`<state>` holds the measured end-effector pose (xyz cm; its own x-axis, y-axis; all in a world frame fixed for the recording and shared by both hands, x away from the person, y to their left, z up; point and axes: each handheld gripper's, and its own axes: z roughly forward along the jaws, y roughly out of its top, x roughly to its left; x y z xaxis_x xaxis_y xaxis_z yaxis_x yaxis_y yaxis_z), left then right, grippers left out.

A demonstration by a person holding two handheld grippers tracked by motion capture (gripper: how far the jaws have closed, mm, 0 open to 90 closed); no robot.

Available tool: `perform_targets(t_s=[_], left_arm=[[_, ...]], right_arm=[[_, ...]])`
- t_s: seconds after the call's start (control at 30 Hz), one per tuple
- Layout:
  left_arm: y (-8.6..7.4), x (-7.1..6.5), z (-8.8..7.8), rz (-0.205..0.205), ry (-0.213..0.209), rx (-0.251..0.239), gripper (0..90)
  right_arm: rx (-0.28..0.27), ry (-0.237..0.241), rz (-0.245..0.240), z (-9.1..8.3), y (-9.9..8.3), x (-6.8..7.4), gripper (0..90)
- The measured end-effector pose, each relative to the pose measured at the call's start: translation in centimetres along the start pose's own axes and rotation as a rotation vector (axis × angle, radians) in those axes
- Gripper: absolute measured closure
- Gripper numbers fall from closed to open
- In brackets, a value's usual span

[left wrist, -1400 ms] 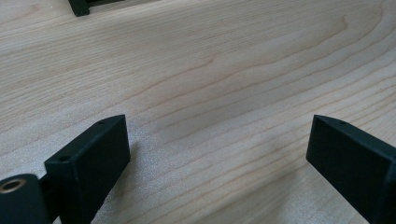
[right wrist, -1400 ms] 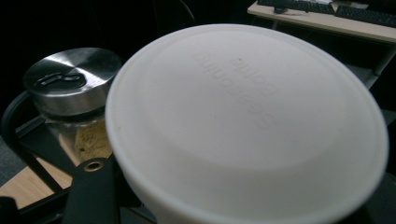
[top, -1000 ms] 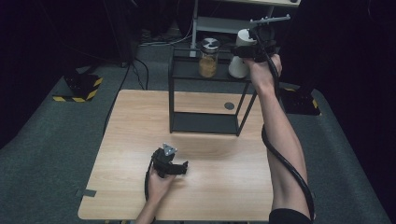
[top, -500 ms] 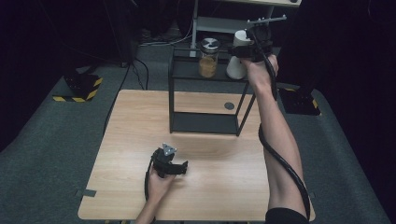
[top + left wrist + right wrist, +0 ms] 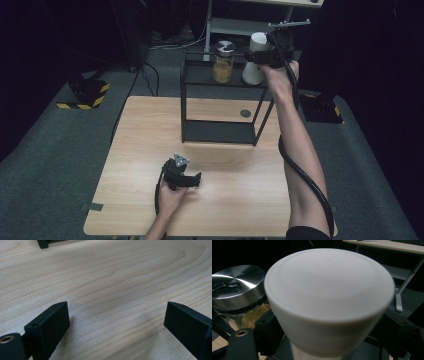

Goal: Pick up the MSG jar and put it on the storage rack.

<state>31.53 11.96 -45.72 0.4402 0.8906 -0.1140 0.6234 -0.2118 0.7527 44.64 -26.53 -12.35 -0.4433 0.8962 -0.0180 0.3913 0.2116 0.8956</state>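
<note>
A white container (image 5: pixel 254 62) with a wide rounded cap stands upright on the top level of a black wire shelf (image 5: pixel 220 134), next to a glass jar (image 5: pixel 223 64) with a metal lid. My right gripper (image 5: pixel 264 56) is at the container's upper part. Its jaws have just been opening and now stand open on either side of the white container (image 5: pixel 329 295), clear of its narrow body. The jar (image 5: pixel 237 287) holds tan grains. My left gripper (image 5: pixel 194 179) rests on the wooden table (image 5: pixel 150 130), open, with bare wood between its jaws (image 5: pixel 117 322).
The shelf stands at the table's far middle, with a small dark disc (image 5: pixel 245 113) beside it. A cable (image 5: pixel 305 180) hangs along the right forearm. A light desk frame (image 5: pixel 250 25) stands behind the shelf, and a black-and-yellow striped block (image 5: pixel 82 95) sits on the floor at left.
The right hand and the white container have edged slightly left at the shelf top. The left gripper has stayed where it was.
</note>
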Motion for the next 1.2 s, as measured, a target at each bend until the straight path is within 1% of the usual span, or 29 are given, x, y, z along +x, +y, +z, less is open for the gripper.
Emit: perform_targets(t_s=[0.17, 0.33, 0.47, 0.7, 0.83, 0.9, 0.97, 1.03, 1.1, 1.2], left_arm=[[0.0, 0.1, 0.0, -0.002, -0.003, -0.001, 6.3], [0.0, 0.0, 0.0, -0.003, -0.002, -0.001, 6.3], [0.0, 0.0, 0.0, -0.003, -0.002, -0.001, 6.3], [0.0, 0.1, 0.0, -0.006, -0.004, -0.001, 6.2], [0.0, 0.1, 0.0, -0.006, -0.004, -0.001, 6.2], [0.0, 0.1, 0.0, -0.005, -0.004, -0.001, 6.1], [0.0, 0.1, 0.0, -0.006, -0.004, -0.002, 6.0], [0.0, 0.1, 0.0, -0.007, -0.005, -0.002, 5.9], [0.0, 0.1, 0.0, -0.006, -0.004, -0.001, 5.9], [0.0, 0.1, 0.0, -0.007, -0.005, -0.002, 5.9]], right_arm=[[-0.025, 0.031, -0.035, -0.8, -0.9, -0.6, 14.3], [-0.039, 0.039, -0.081, -1.8, -2.1, -0.7, 14.2], [-0.051, 0.053, -0.073, -2.4, -2.6, -1.3, 14.3], [-0.066, 0.053, -0.078, -3.6, -3.6, -1.8, 14.4], [-0.083, 0.063, -0.083, -4.4, -4.8, -2.3, 14.5], [-0.083, 0.059, -0.09, -4.8, -5.4, -2.4, 14.5], [-0.082, 0.067, -0.097, -5.0, -6.0, -2.5, 14.5], [-0.084, 0.062, -0.107, -5.3, -6.7, -2.4, 14.5], [-0.091, 0.073, -0.102, -5.4, -7.3, -2.6, 14.5], [-0.098, 0.087, -0.105, -5.7, -7.9, -2.7, 14.5]])
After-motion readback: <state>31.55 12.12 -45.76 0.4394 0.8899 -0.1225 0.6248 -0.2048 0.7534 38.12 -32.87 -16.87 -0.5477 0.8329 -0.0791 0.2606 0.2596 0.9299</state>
